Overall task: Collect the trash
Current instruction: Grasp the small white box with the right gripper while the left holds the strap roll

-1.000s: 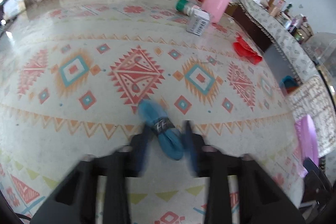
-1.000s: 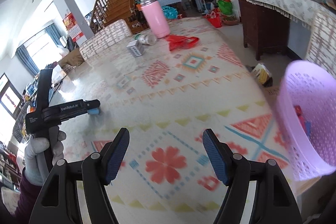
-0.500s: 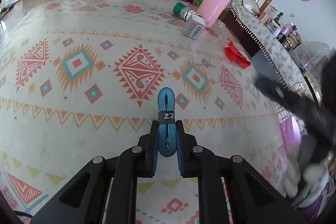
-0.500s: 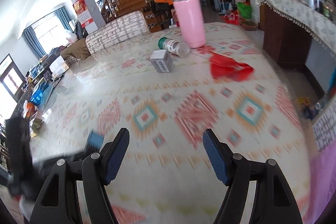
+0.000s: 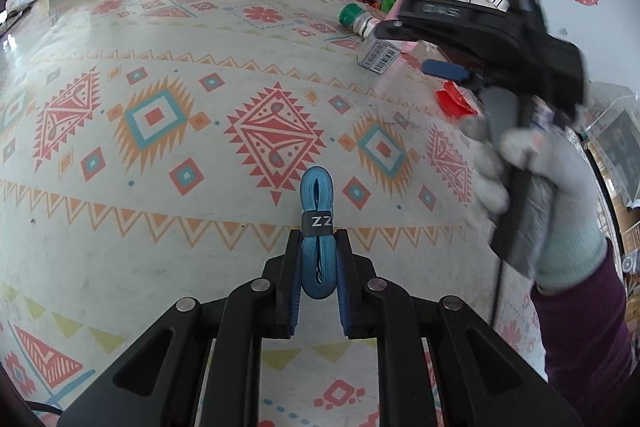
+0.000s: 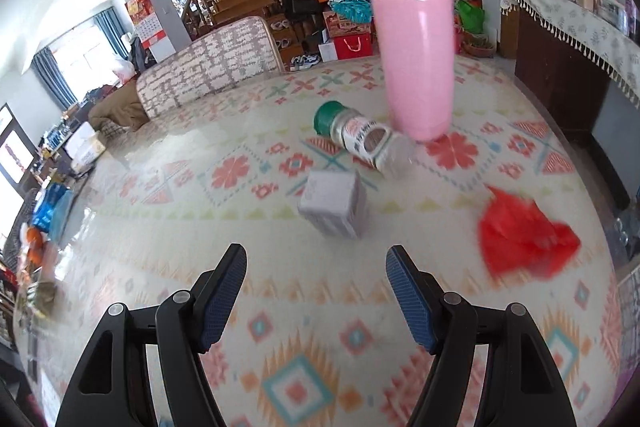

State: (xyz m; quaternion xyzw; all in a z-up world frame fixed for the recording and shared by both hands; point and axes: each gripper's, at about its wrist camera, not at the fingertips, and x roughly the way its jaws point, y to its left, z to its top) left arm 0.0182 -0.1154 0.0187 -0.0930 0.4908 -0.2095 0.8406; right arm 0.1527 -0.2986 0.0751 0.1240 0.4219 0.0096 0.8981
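A folded blue strap (image 5: 316, 195) with a black band marked "ZZ" is pinched between the pads of my left gripper (image 5: 318, 239), which is shut on it just above the patterned tablecloth (image 5: 160, 187). My right gripper (image 6: 316, 259) is open and empty and hovers over the cloth. Just beyond its fingers lies a small grey box (image 6: 334, 207). Further back a jar with a green lid (image 6: 360, 137) lies on its side, and a red wrapper (image 6: 524, 235) lies to the right. The left wrist view shows the right gripper (image 5: 444, 69) held by a gloved hand (image 5: 560, 211).
A tall pink bottle (image 6: 416, 63) stands upright behind the jar. A patterned chair back (image 6: 208, 67) sits at the table's far edge. A dark sideboard (image 6: 568, 75) with a fringed cloth stands beyond the table's right edge. Stairs and clutter fill the background.
My left gripper's fingers have shut on the blue strap. My right gripper has swept across the table, away from a pink basket and over to the box, jar and wrapper, and entered the left wrist view.
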